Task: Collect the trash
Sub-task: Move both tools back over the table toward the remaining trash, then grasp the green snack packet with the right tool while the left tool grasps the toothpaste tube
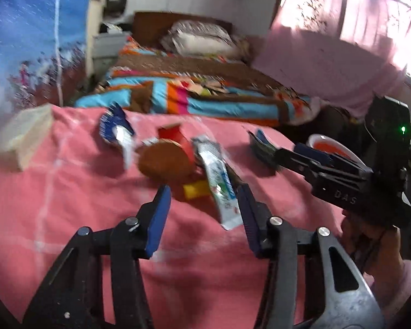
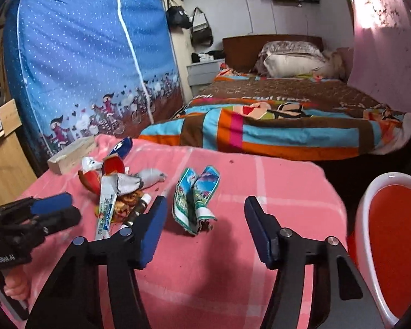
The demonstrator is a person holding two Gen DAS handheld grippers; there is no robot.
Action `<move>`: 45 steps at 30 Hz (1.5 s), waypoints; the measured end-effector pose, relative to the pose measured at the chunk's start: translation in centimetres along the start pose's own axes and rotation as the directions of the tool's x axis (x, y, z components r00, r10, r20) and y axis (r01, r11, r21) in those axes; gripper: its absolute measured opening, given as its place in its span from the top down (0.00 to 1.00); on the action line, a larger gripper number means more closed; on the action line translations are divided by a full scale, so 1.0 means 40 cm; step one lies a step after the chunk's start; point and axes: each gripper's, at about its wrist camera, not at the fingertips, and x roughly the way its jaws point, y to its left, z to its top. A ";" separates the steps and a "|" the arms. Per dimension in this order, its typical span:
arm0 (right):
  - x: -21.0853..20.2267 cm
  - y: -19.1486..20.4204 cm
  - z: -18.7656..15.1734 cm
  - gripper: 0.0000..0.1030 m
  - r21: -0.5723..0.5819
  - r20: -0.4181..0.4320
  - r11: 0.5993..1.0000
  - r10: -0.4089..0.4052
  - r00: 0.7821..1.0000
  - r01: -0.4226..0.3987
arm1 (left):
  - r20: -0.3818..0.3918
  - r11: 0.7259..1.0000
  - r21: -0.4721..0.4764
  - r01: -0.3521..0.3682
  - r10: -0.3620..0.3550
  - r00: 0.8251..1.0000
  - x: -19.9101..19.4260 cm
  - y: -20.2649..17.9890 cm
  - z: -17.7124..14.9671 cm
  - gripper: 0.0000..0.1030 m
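A heap of trash lies on a pink checked cloth (image 1: 68,205): a white toothpaste tube (image 1: 219,183), a brown round piece (image 1: 164,161), red wrappers and a blue wrapper (image 1: 115,126). My left gripper (image 1: 202,192) is open just in front of the heap. The tube's near end lies by its right pad, with no visible squeeze. A crumpled green and blue packet (image 2: 196,203) lies apart from the heap (image 2: 115,192). My right gripper (image 2: 205,201) is open, its tips either side of this packet without touching it. Each gripper also shows in the other view: the right gripper (image 1: 287,153), the left gripper (image 2: 68,208).
A white bowl with a red inside (image 2: 361,219) stands at the table's right edge, close to my right gripper. A wooden block (image 2: 71,150) rests at the far left corner. Behind the table are a bed with a striped cover (image 2: 260,131) and a blue fabric wardrobe (image 2: 82,54).
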 end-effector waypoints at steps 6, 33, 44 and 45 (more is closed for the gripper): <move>0.023 0.020 -0.002 0.50 -0.039 -0.043 0.999 -0.015 0.999 0.013 | -0.110 0.999 -0.018 0.027 -0.029 0.993 0.050 -0.012 0.004 0.40; -0.031 0.060 -0.017 0.93 -0.123 0.067 0.992 -0.031 0.997 0.039 | 0.084 0.999 -0.016 0.037 -0.036 0.996 -0.044 -0.018 0.000 0.71; -0.222 0.073 -0.053 0.93 -0.139 0.472 0.982 -0.047 0.880 0.127 | 0.342 0.995 0.075 -0.065 0.035 0.939 -0.148 -0.095 0.020 0.71; -0.238 0.070 -0.054 0.93 -0.133 0.500 0.980 -0.062 0.864 0.147 | 0.364 0.995 0.075 -0.062 0.031 0.931 -0.155 -0.104 0.024 0.71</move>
